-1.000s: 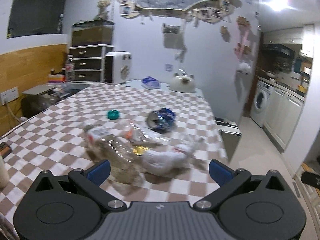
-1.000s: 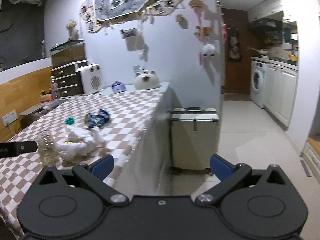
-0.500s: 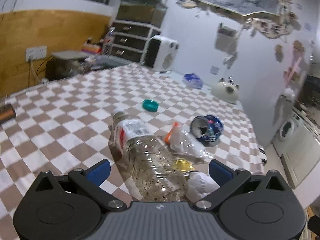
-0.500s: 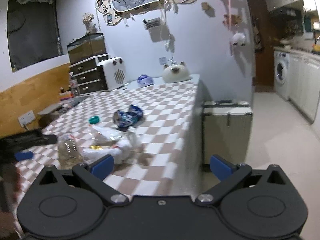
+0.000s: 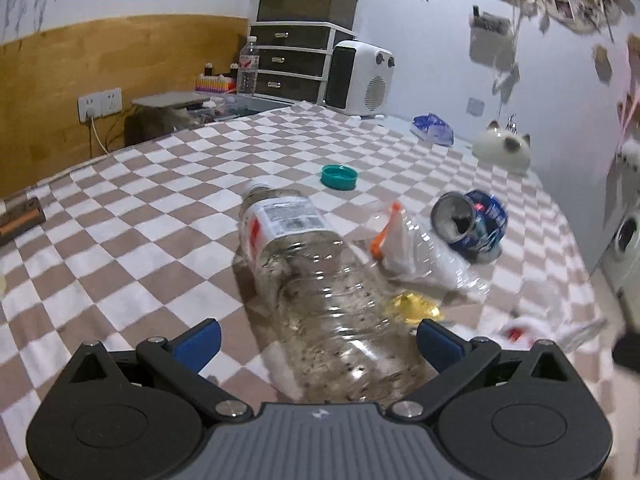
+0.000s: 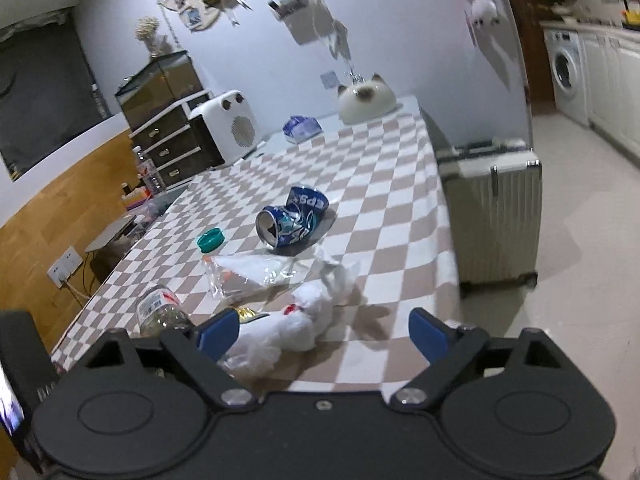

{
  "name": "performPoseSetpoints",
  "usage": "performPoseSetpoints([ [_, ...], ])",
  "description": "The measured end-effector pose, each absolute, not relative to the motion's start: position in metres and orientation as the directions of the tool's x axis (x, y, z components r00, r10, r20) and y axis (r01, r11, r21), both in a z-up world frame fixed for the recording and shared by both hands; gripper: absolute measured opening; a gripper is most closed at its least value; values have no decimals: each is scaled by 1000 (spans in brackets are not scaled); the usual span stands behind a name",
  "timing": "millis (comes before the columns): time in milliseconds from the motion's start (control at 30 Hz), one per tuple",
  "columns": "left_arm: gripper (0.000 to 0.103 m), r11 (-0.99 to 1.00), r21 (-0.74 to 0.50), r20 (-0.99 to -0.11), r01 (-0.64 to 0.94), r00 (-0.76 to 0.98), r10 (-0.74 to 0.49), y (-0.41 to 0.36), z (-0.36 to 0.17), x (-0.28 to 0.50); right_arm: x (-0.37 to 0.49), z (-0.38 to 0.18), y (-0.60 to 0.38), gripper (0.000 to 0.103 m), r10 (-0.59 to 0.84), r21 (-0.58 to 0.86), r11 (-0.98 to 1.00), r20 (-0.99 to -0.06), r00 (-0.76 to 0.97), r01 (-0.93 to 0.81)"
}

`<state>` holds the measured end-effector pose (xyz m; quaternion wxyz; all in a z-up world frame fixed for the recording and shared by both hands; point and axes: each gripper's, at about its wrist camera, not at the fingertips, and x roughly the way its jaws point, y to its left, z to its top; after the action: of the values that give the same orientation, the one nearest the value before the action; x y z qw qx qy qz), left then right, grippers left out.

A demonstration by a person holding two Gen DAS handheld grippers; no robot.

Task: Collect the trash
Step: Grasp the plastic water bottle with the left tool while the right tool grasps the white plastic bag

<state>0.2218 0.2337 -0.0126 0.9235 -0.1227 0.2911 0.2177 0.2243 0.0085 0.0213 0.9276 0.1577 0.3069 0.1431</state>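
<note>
**Item 1: clear plastic bottle** (image 5: 320,288). Lies on its side on the near part of the checked tablecloth (image 5: 132,216), neck pointing far, base between the jaws of the left gripper (image 5: 318,340). Jaws stand wide, one each side of the body, pads not pressing. Uncapped, speckled with residue inside; judged light, thin-walled and likely to dent or roll. Best taken across the ribbed lower body, squeezed gently.

**Item 2: crumpled white tissue** (image 6: 280,332). Near table edge, just beside the bottle's right. Right gripper (image 6: 324,330) hangs over it, jaws closing, the wad by the left pad, not yet pinched. Soft, weightless, compresses fully; any grip through its bulk should serve.

**Item 3: clear plastic wrapper** (image 5: 420,252) with an orange strip. Touches the bottle's right flank. Flimsy, slippery, likely to drag along if the bottle moves.

**Item 4: yellow foil scrap** (image 5: 414,306). Tucked between bottle and wrapper; small, flat, awkward to pinch.

**Item 5: crushed blue drink can** (image 5: 470,224). Farther right, open end toward the near side. Light, stiff, dented; grip across the crushed waist.

**Item 6: teal cap** (image 5: 339,177). Far of the bottle, apart from the pile; low and small.

**Surroundings.** White heater (image 5: 360,80), drawer unit (image 5: 296,66), cat-shaped ornament (image 5: 502,148) and blue packet (image 5: 434,130) at the far end, well clear. A suitcase (image 6: 494,216) stands on the floor right of the table. No bin is visible.
</note>
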Motion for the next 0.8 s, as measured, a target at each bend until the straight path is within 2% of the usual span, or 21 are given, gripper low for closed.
performPoseSetpoints([
  [433,101,908,34,-509,-418,774,375,263,-13,176,271,-12,57,84,411,556,831,-612,675,-1],
  [533,98,922,18,-514,-386,787,340,268,-16,173,275,-22,71,84,420,576,817,-630,653,29],
  [633,87,932,5,-528,-364,790,311,267,-19,176,276,-35,79,84,465,604,797,-634,618,21],
  [667,84,933,-4,-534,-359,790,301,267,-21,177,272,-34,79,82,461,601,800,-622,633,7],
  [733,76,937,-29,-548,-349,789,277,266,-24,180,270,-35,76,61,482,607,795,-623,616,-8],
  [800,68,938,-50,-549,-343,794,261,264,-27,179,269,-35,68,52,531,639,769,-612,586,-30],
])
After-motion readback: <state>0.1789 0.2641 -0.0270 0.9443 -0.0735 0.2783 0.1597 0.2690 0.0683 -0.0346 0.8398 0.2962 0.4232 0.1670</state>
